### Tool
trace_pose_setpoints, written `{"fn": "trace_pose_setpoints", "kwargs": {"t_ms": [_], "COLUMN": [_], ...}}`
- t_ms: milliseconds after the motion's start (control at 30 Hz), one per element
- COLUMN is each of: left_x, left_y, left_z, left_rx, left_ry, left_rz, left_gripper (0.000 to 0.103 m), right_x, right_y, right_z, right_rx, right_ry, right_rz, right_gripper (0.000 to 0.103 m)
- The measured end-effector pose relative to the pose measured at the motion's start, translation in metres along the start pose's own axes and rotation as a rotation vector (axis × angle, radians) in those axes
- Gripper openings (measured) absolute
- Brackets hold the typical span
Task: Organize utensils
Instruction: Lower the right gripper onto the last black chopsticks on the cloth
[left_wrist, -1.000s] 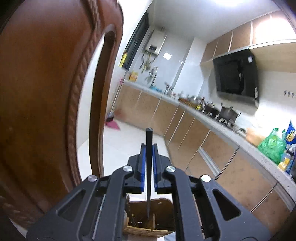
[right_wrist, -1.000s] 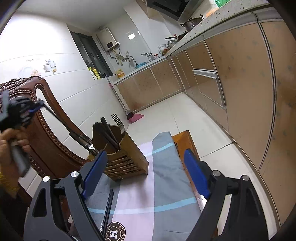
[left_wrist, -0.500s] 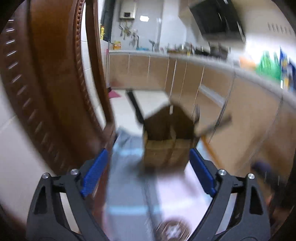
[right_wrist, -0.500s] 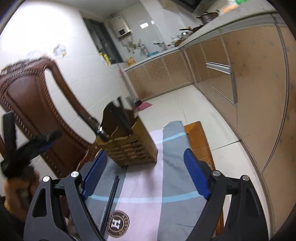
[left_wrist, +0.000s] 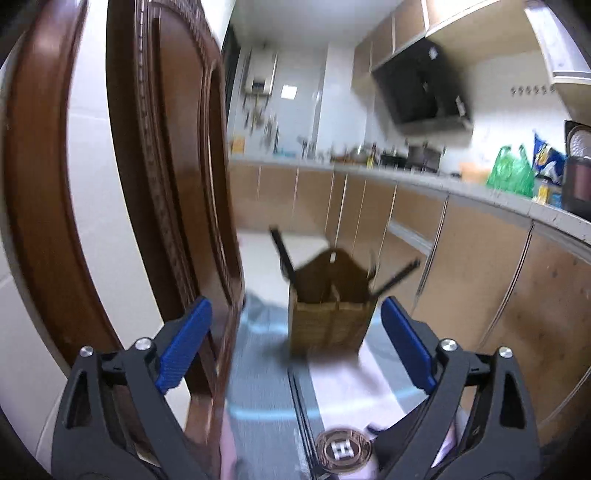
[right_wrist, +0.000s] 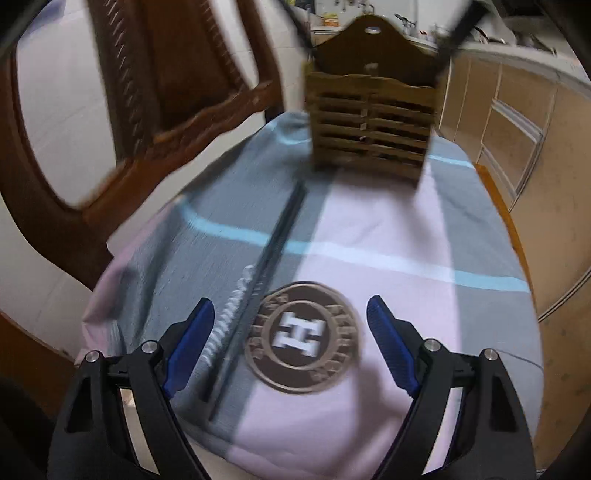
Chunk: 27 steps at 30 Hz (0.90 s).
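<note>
Left wrist view: the left tongs stood wide open with nothing between the blue pads; the jaws had just been opening, and no utensil was in them. Ahead, on a striped cloth in grey, pink and pale blue, stood a wooden holder. Dark handles leaned out of its top to either side; blur kept the kind of utensil from being told. A pair of dark chopsticks lay on the cloth, running from near the holder's foot toward the camera, beside a round brown badge with a white H. A carved brown chair back filled the left side. Kitchen cabinets ran along the right.

Right wrist view: the right tongs were also spread wide and empty, angled down over the cloth. The chopsticks lay together in a long diagonal line, their near end just beside the left pad, their far end close to the holder. The badge sat between the pads, lying flat on the cloth. The holder stood upright at the far end of the cloth, slatted front toward the camera. The chair back rose at upper left.
</note>
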<state>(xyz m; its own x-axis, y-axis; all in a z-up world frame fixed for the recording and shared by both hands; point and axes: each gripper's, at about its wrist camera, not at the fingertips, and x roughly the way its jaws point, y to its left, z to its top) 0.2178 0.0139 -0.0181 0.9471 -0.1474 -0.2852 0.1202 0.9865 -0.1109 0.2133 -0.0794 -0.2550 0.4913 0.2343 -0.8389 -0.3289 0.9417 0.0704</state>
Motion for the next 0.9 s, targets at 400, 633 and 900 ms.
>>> {"fn": "trace_pose_setpoints", "kwargs": {"t_ms": [400,633,900], "left_x": [0.023,0.039,0.072], "left_y": [0.006,0.004,-0.012], "left_z": [-0.004,-0.014,-0.043], "left_rx": [-0.021,-0.045,0.005], "left_ry": [0.088,0.168,0.332], "left_rz": [-0.022,-0.020,-0.003], "left_gripper": [0.092,0.093,0.093], "right_x": [0.036,-0.004,-0.022], "right_y": [-0.009,-0.066,-0.049], "right_z": [0.001,-0.035,-0.054], "right_rx": [0.071,0.180,0.060], "right_ry": [0.047,0.042,0.050], "right_rz": [-0.131,-0.186,-0.140], "right_gripper": [0.014,0.012,0.015]}}
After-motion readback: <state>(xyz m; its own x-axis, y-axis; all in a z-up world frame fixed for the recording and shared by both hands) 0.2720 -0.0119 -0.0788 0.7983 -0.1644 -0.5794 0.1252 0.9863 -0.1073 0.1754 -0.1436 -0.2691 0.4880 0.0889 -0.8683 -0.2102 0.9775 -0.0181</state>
